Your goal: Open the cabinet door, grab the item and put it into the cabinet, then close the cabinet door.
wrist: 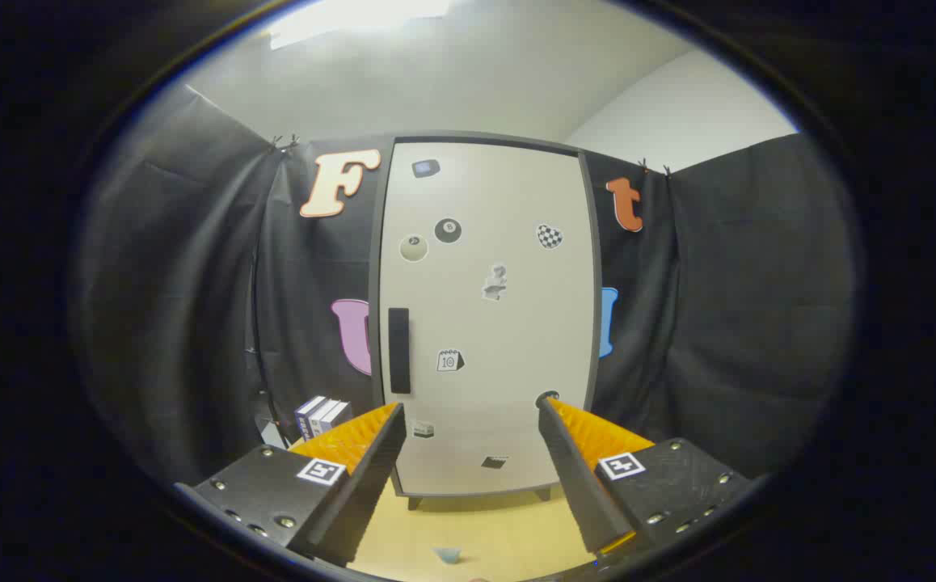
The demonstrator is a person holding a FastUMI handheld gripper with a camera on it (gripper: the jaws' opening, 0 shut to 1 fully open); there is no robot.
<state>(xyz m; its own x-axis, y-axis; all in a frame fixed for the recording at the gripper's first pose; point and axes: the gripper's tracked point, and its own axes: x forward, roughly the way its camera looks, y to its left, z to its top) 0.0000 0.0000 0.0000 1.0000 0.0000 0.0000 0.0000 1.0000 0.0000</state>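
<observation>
Black cloth walls enclose a yellow floor [476,525] where the gripper [470,416] hangs with fingers wide apart, nothing between them, facing the shut cabinet [484,323], its handle [398,350] left, boxes [321,415] further left.

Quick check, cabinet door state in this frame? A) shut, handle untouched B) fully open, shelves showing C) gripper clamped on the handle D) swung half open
A: the cabinet door sits flush in its dark frame, and the black handle stands beyond the fingers of the gripper, which is open with nothing between them.
</observation>
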